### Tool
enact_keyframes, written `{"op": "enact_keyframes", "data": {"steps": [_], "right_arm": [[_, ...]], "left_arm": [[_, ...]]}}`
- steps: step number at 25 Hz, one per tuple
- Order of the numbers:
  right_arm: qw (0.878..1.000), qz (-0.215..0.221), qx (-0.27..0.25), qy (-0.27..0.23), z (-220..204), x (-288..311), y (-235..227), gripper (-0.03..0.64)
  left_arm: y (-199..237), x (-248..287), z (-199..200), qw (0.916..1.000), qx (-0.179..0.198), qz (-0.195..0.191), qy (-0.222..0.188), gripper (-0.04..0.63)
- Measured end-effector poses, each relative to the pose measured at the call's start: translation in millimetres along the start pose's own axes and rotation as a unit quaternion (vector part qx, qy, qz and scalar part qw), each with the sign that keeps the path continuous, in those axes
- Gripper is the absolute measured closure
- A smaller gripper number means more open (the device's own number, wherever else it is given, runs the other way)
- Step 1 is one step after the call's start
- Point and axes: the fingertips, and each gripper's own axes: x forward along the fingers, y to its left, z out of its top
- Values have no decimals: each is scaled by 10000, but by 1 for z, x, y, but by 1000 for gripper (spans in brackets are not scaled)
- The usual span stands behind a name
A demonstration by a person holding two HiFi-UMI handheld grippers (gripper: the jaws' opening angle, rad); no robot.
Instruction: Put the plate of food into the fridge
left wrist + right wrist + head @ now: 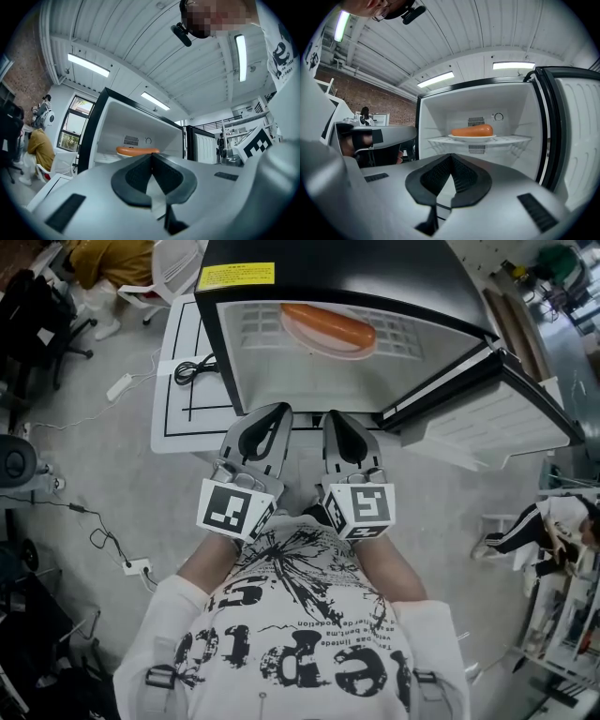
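Plate of food (472, 137) sits on fridge shelf (513, 139), straight ahead of fingers (464, 180). Both pairs closed, empty. Open door (487, 418) lies nearer right gripper (336, 420).

The black fridge with a white interior (440, 117) stands open ahead of the closed left claw (151, 155) and right claw (451, 155). Nothing stands between the claw tips and its mouth. A white wire shelf (515, 139) crosses it, and a white round plate (472, 137) fills the shelf's middle. Free room lies on both sides of the plate and above it. The open fridge door (576, 140) walls off the right claw's right.
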Motion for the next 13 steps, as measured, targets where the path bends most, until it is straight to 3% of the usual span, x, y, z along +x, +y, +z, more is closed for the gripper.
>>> {"op": "enact_keyframes", "data": {"steps": [3,13], "right_arm": [[10000,-18,5,-24,1,1,0,616],[9999,0,-98,-76,3,0,1,615]], "left_arm": [[3,0,-3,10000,-36,12,84,588],[6,-1,-8,9978,-649,-133,94,588]]}}
